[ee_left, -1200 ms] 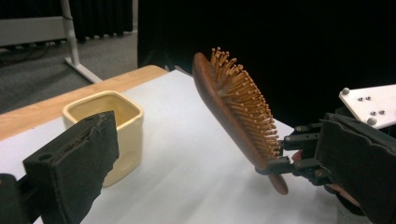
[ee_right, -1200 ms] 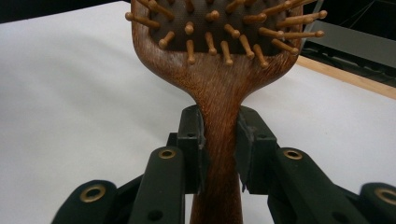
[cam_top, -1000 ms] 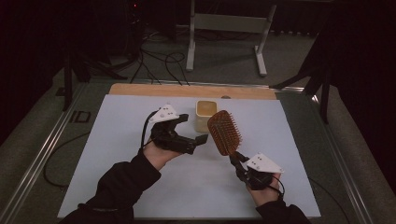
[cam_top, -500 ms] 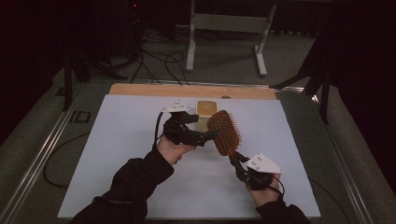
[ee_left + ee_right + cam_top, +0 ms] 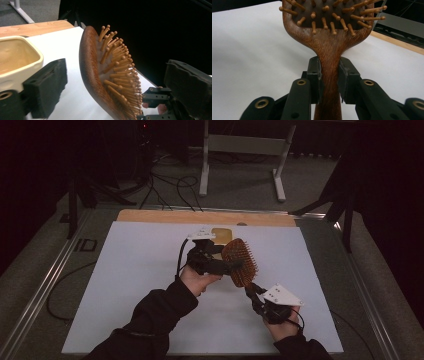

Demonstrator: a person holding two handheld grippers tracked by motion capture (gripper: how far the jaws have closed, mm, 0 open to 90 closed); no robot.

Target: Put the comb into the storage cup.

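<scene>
Both pads of the right gripper point(image 5: 329, 82) are clamped on the narrow wooden neck of the hairbrush point(image 5: 329, 37), one black pad pressed to each side of the handle just below the paddle head, so this gripper carries the brush. From the high view that gripper point(image 5: 252, 292) sits near and to the right, in the person's right hand, with its grey three-cornered plate on top, and the hairbrush point(image 5: 240, 261) rises from it toward the far left, tilted, above the white sheet point(image 5: 125, 285) that covers the table. Its head is a brown oval with rows of ball-tipped wooden pins. The left gripper point(image 5: 115, 82) stands with its jaws wide on either side of the brush head: one foam pad lies off the smooth wooden back, the other off the pin side, and neither pad touches the brush. Those jaws have just been closing a little, with the brush head between them. From above, the left gripper point(image 5: 235, 265) reaches in from the left at about the middle of the sheet. Just beyond it, toward the far edge, stands a cream dish point(image 5: 17, 57) with rounded corners, close to the wooden board point(image 5: 165, 216) along the far side of the table.
</scene>
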